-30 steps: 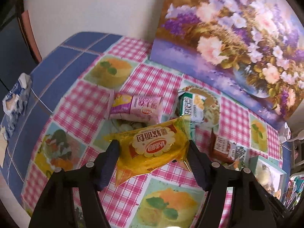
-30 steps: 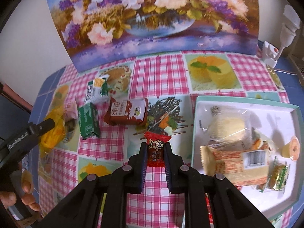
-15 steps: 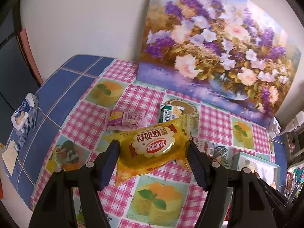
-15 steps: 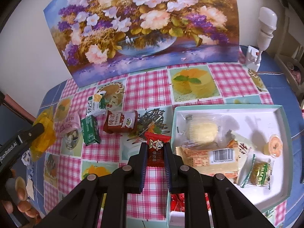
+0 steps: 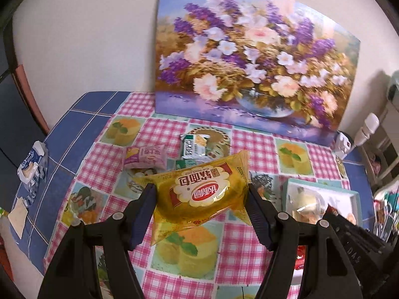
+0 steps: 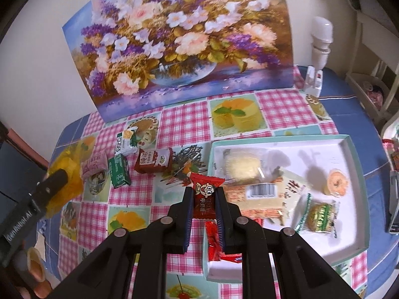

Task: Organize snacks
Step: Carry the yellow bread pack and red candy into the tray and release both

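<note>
We see a table (image 6: 274, 107) under a pink checked cloth: a flower painting (image 6: 184, 37) at its far edge, a white tray (image 6: 354, 164) right, loose snack packets (image 6: 153, 160) left.

My left tool (image 5: 200, 196) is raised off the bench, its fingers spread wide and pressing both ends of a yellow bread packet (image 5: 199, 190). My right tool (image 6: 204, 200) (fingers nearly together) pinches a red candy (image 6: 205, 194) upright.

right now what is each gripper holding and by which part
The left gripper pinches the yellow bread packet across its two short ends. The right gripper clamps the red candy by its long sides.
</note>
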`<state>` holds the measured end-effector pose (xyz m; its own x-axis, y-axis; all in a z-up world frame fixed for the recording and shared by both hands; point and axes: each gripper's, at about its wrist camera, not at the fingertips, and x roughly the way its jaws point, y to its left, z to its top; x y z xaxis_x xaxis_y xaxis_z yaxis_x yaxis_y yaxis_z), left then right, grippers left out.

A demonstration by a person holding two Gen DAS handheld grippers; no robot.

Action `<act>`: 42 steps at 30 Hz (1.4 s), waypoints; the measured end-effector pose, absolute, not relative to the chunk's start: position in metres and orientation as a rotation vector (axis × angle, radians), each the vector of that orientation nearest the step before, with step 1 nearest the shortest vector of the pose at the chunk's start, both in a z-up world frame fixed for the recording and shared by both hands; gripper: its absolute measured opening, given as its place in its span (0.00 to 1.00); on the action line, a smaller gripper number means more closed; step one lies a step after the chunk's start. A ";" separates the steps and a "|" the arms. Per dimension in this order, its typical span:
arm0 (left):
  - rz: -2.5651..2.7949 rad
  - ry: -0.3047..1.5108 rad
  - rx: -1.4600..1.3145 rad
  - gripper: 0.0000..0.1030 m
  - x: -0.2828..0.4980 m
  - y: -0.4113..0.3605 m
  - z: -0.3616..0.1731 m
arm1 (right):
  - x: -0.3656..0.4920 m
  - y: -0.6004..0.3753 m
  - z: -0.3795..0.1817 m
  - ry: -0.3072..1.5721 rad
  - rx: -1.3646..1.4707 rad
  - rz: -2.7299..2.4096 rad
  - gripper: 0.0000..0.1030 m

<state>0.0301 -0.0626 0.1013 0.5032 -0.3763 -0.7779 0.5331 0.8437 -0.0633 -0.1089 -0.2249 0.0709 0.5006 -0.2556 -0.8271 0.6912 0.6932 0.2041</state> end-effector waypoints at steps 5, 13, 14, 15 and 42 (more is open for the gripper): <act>-0.580 0.865 0.209 0.70 0.010 -0.068 0.105 | -0.130 -0.227 0.077 0.850 0.564 -0.641 0.17; -0.666 0.874 0.266 0.70 -0.028 -0.093 0.098 | -0.174 -0.246 0.074 0.827 0.615 -0.712 0.17; -0.684 0.874 0.279 0.70 -0.035 -0.099 0.096 | -0.179 -0.249 0.073 0.827 0.620 -0.724 0.17; -0.705 0.874 0.297 0.70 -0.043 -0.106 0.095 | -0.186 -0.254 0.071 0.831 0.628 -0.745 0.17; -0.927 0.970 0.623 0.70 -0.158 -0.212 0.032 | -0.244 -0.307 0.013 1.005 0.732 -0.854 0.18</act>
<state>-0.1576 -0.2124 0.0315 0.2523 -0.3731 -0.8928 0.8749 0.4822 0.0457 -0.2438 -0.3075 0.0128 0.2833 -0.2620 -0.9226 0.8684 0.4782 0.1309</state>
